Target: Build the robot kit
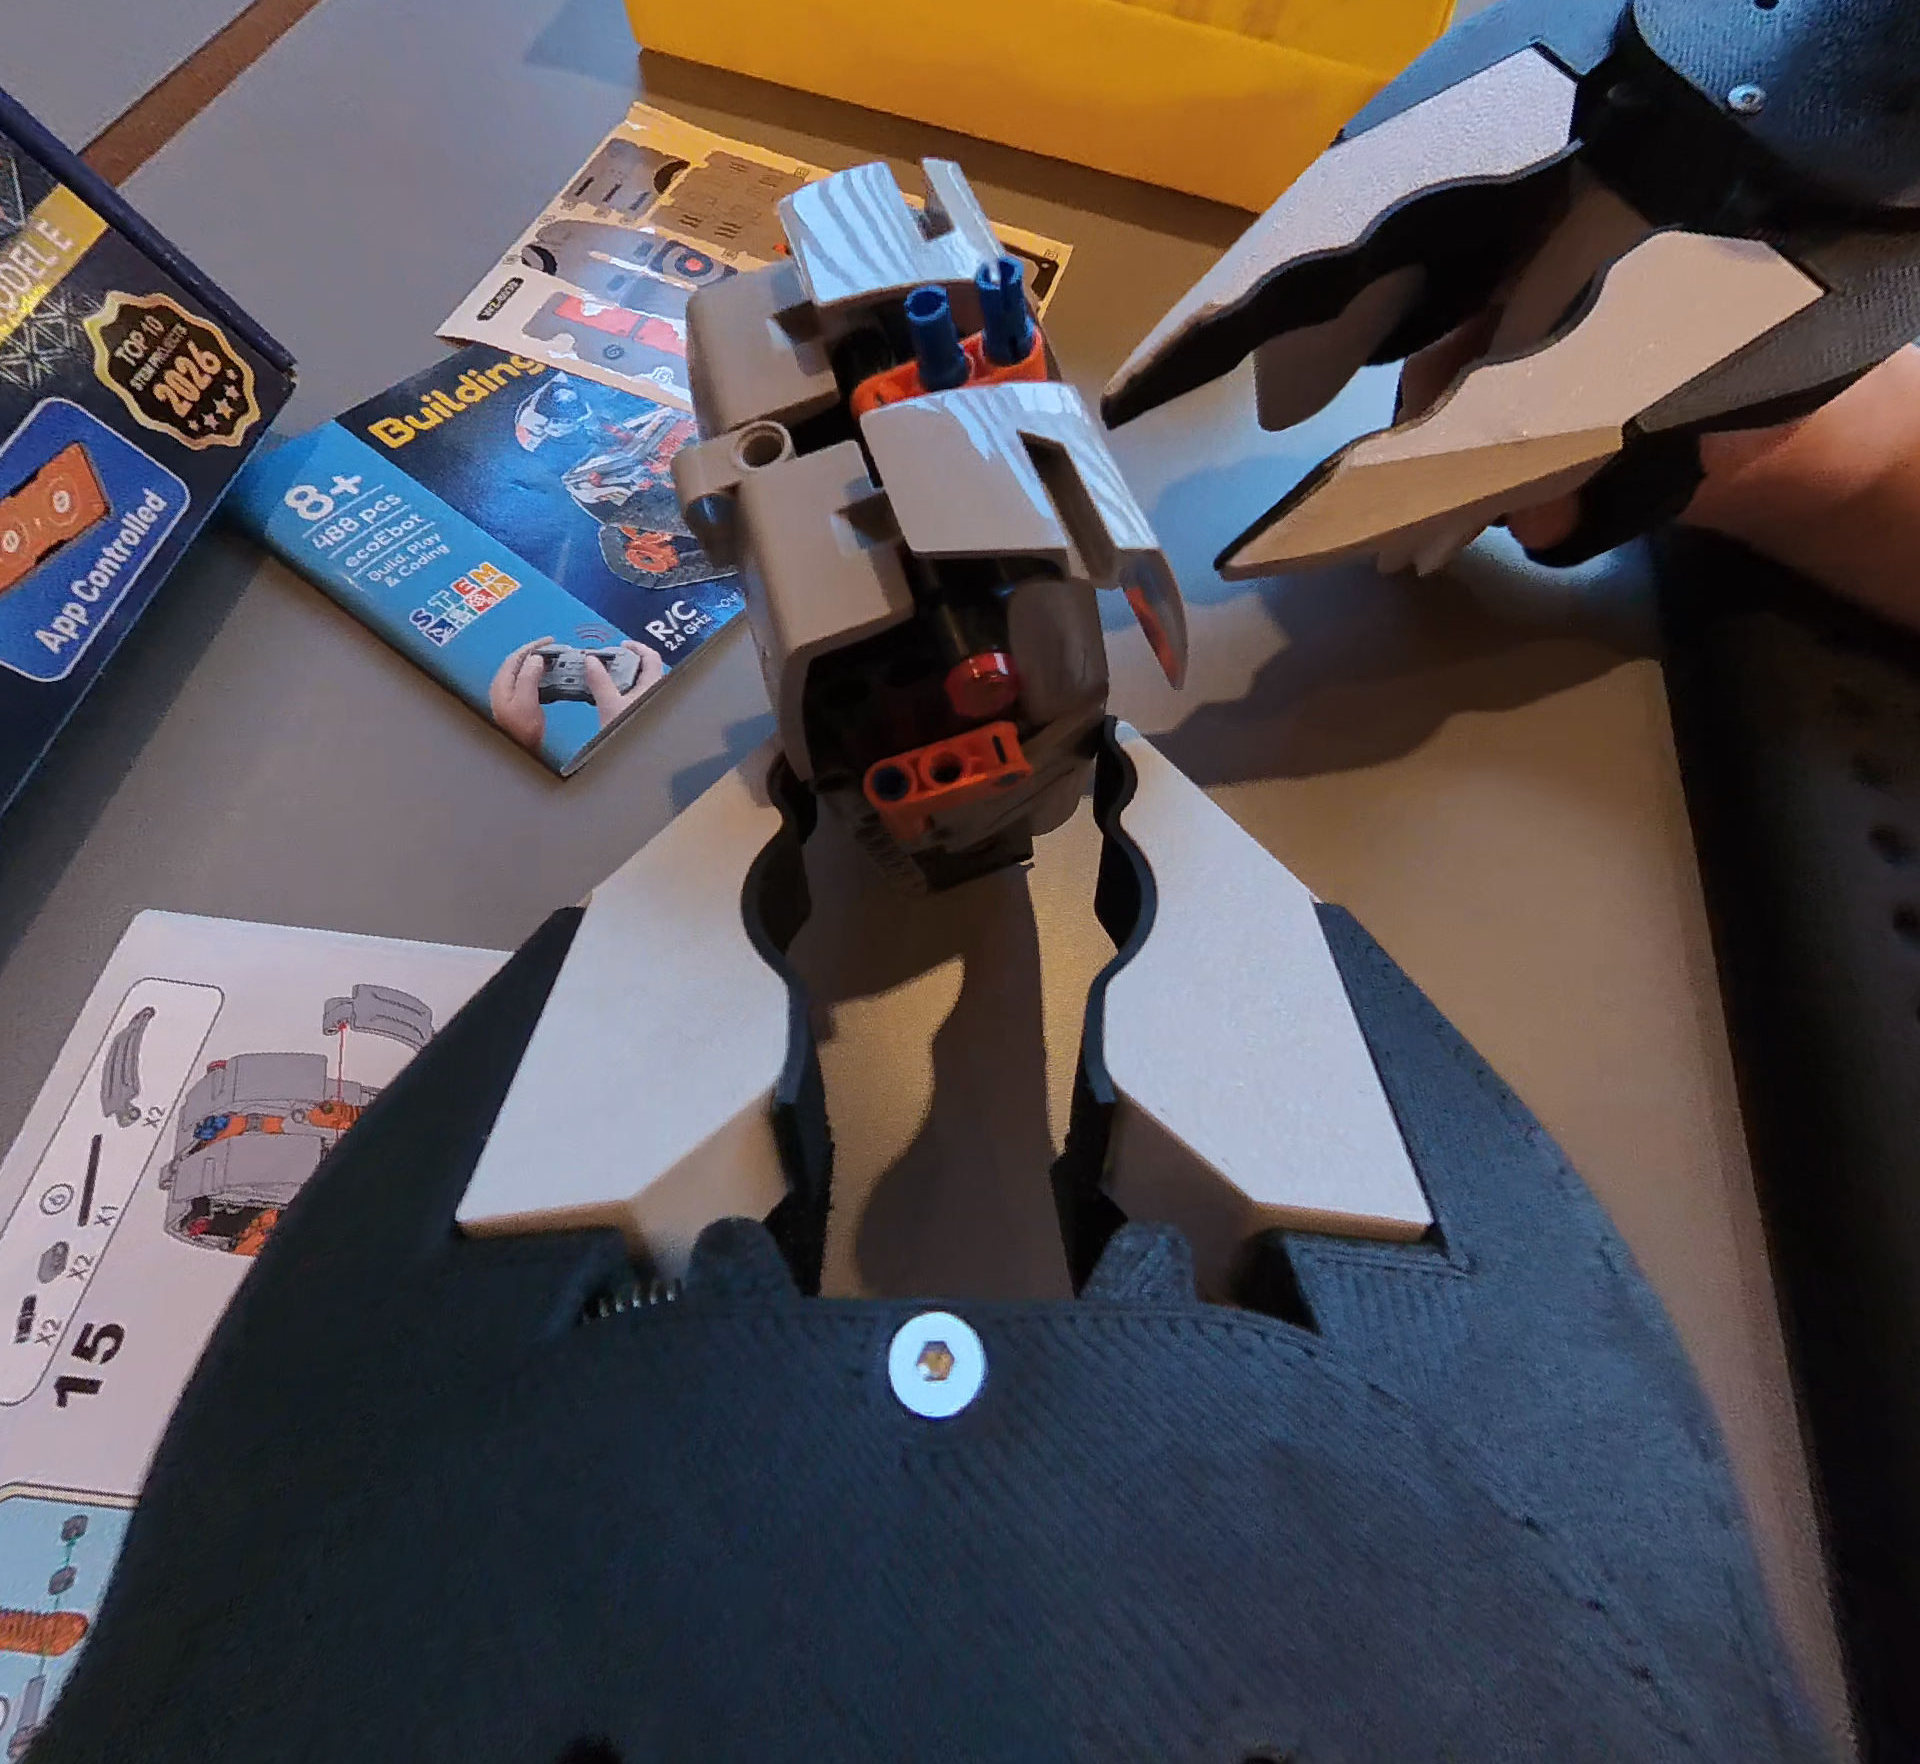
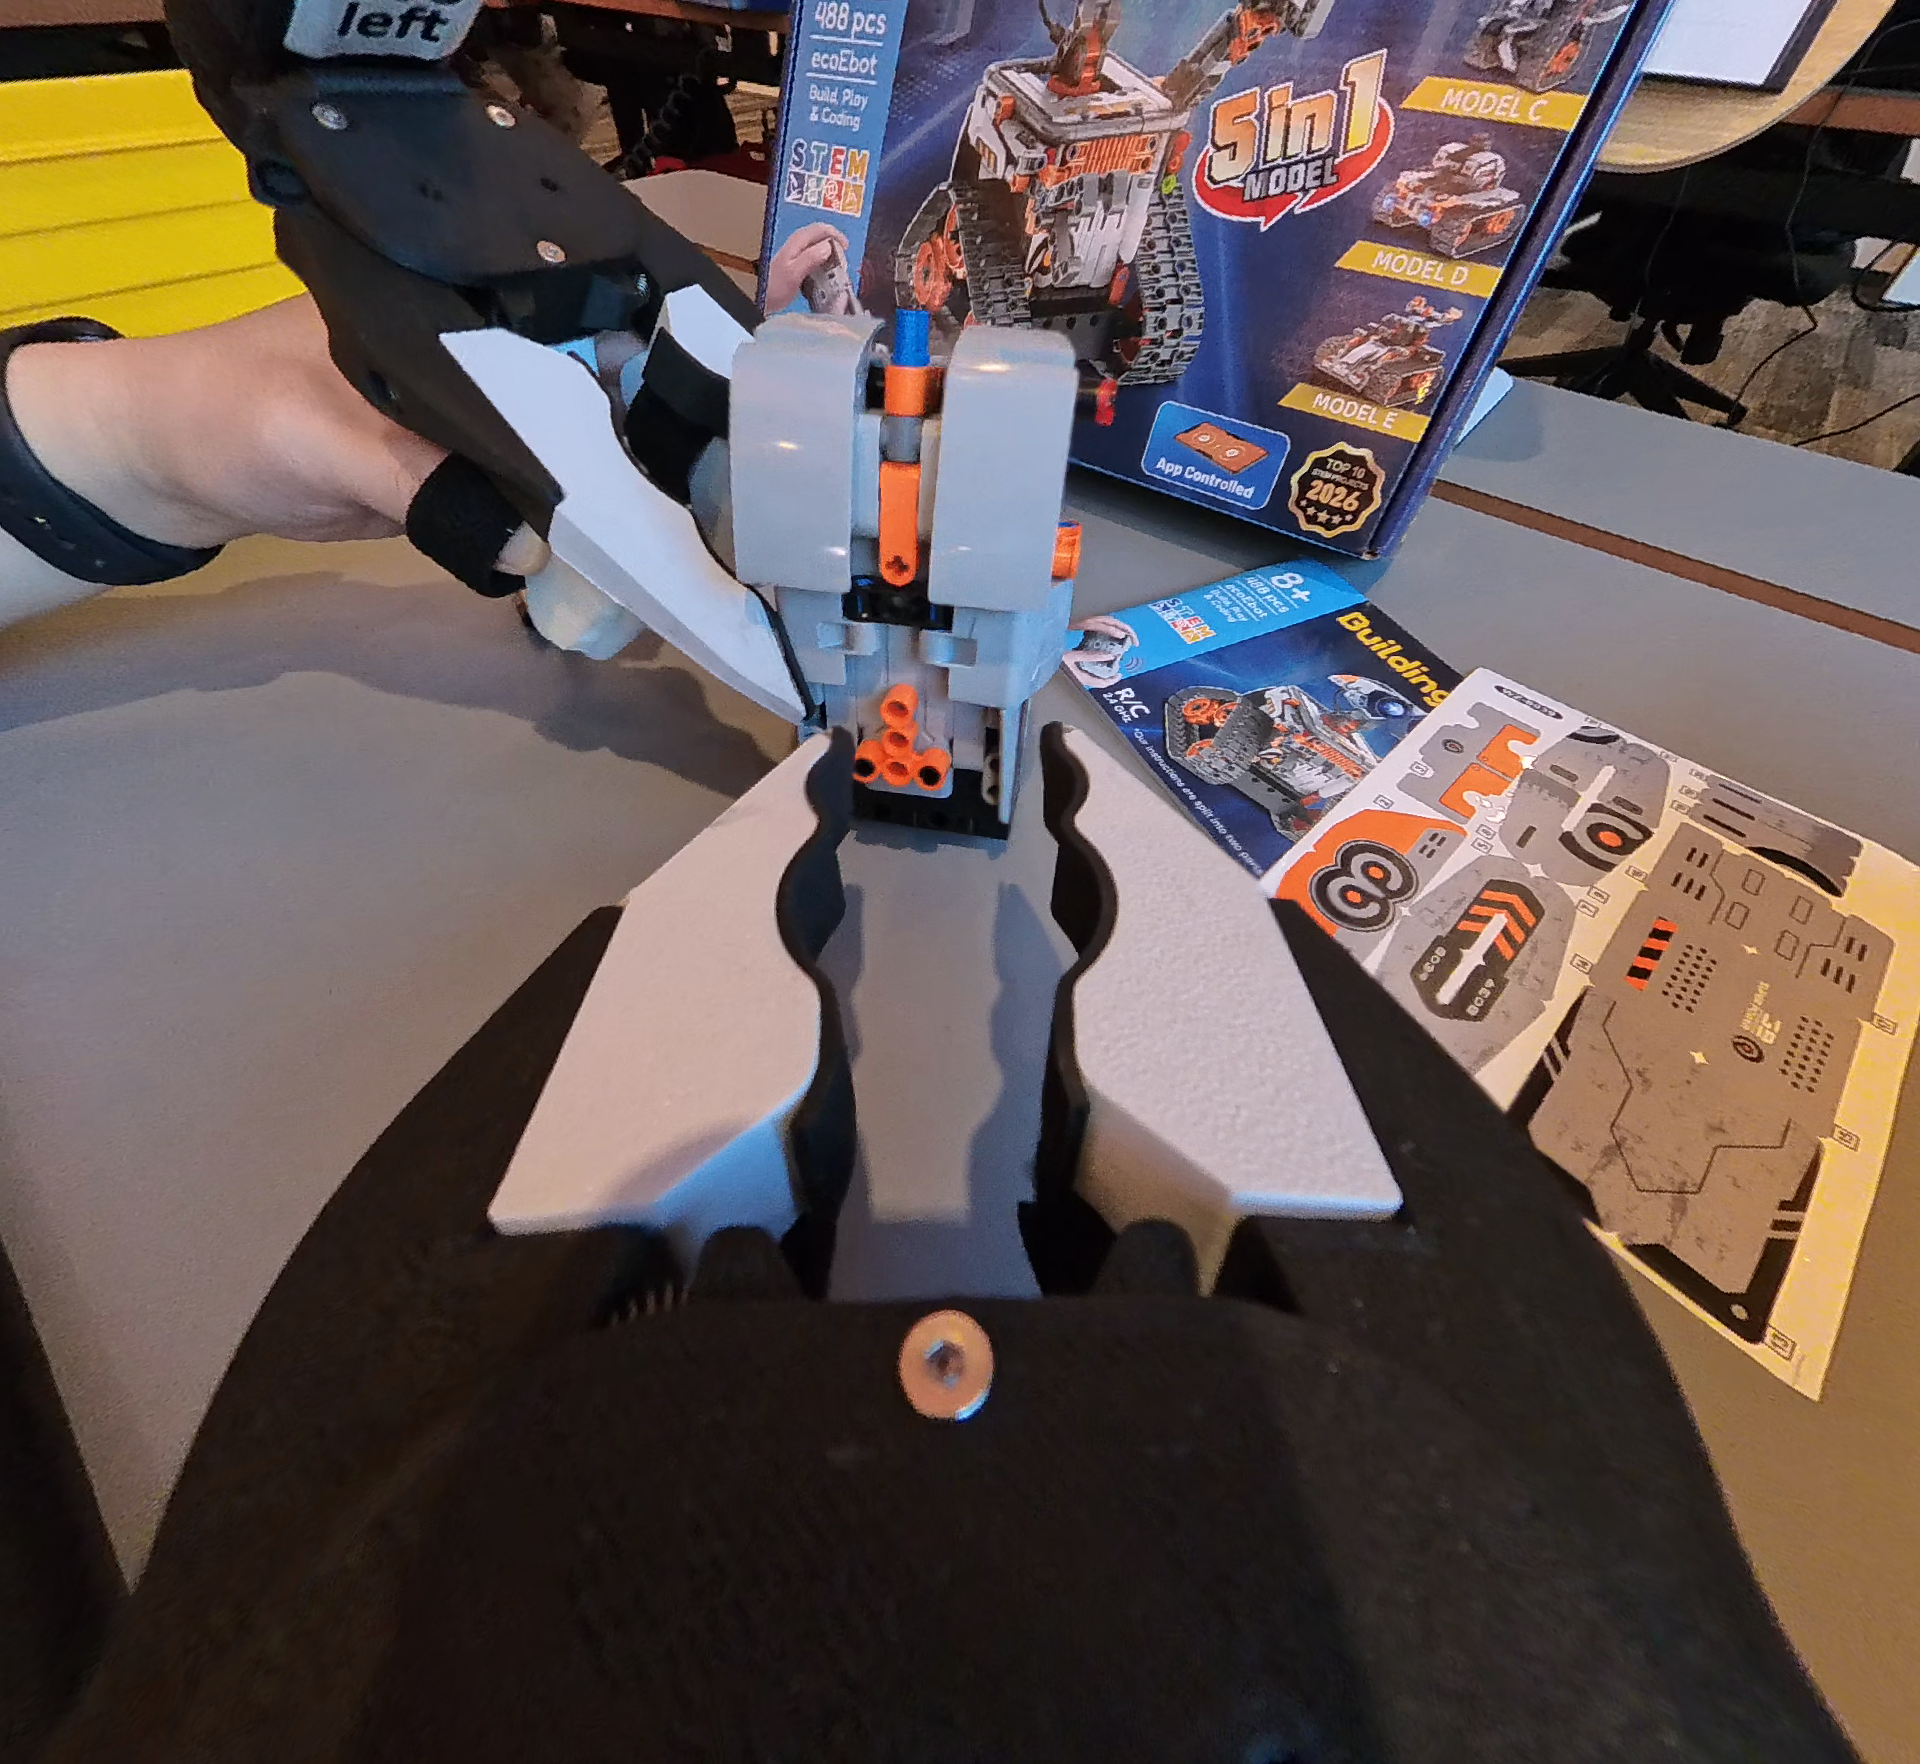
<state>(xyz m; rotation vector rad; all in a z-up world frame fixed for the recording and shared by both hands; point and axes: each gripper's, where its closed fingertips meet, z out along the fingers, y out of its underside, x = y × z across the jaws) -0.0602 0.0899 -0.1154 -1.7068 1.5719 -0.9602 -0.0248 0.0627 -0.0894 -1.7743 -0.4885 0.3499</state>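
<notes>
the left gripper is clamped on the base of a grey, orange and black brick model, which stands upright on the grey table; in the right wrist view the left gripper comes in from the left, one white finger against the model low on its side, a hand behind it; the right gripper has its tongs apart, tips just before the model's foot, touching nothing; seen from the left wrist, the right gripper hangs beside the model, jaws parted; blue pegs stick out of the model's top; a booklet and a sticker sheet lie on the table right of the model; a box stands behind it; a yellow bin sits beyond; an open manual page lies by the left gripper.
</notes>
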